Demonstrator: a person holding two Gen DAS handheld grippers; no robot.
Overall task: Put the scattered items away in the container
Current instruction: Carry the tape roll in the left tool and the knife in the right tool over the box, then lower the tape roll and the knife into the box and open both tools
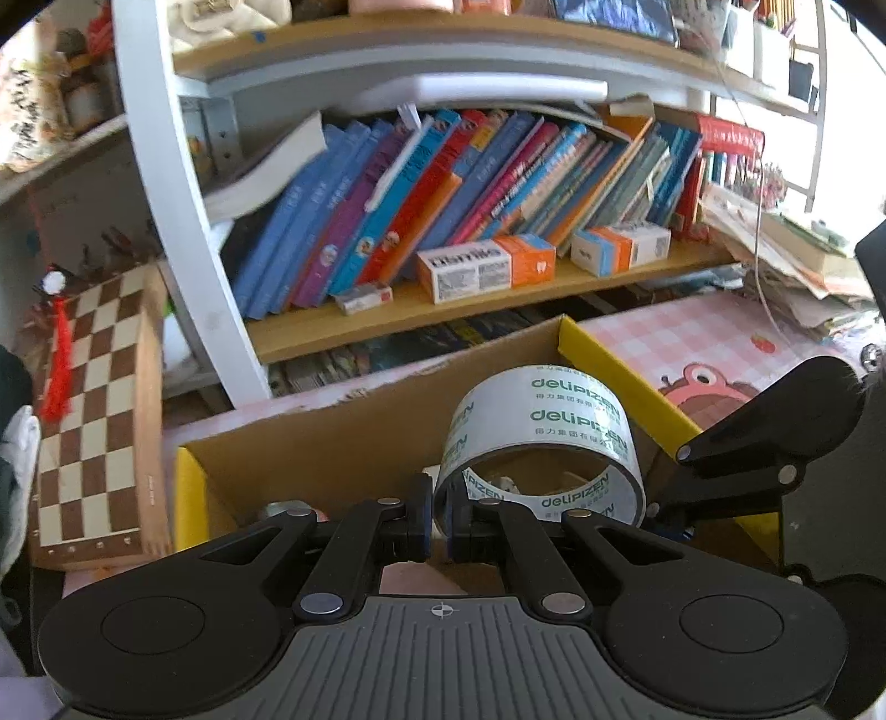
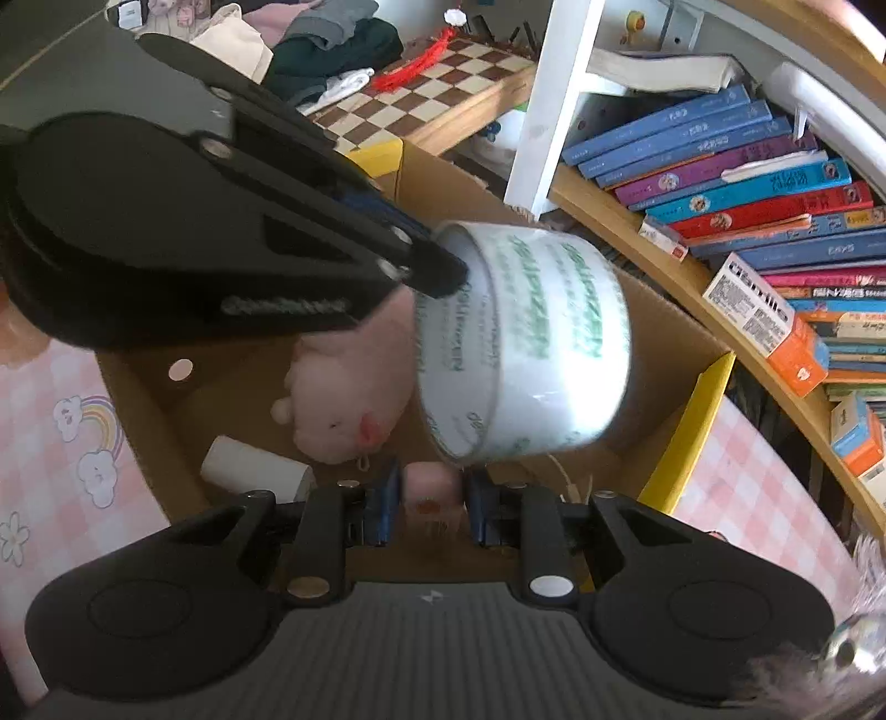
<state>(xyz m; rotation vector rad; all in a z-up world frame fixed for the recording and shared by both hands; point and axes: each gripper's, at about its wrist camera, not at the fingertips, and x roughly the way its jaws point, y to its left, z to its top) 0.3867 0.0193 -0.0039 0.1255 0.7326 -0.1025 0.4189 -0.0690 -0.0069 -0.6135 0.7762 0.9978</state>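
Observation:
A white tape roll [image 1: 540, 437] with green print hangs over the open cardboard box [image 1: 332, 437]. My left gripper [image 1: 440, 515] is shut on the roll's near wall, one finger inside the ring and one outside. In the right wrist view the same roll [image 2: 526, 343] hangs from the left gripper [image 2: 443, 271] above the box [image 2: 664, 332]. My right gripper [image 2: 432, 504] is shut on a small pink block [image 2: 432, 495], low over the box's near edge. Inside the box lie a pink plush toy [image 2: 343, 399] and a white cylinder [image 2: 255, 471].
The box has yellow flaps [image 1: 620, 376] and stands on a pink checked tablecloth [image 1: 692, 338]. A folded chessboard [image 1: 99, 410] leans at the left. Behind is a bookshelf with leaning books [image 1: 443, 210] and small cartons [image 1: 482, 266]. Clothes [image 2: 332, 44] are piled beyond the chessboard.

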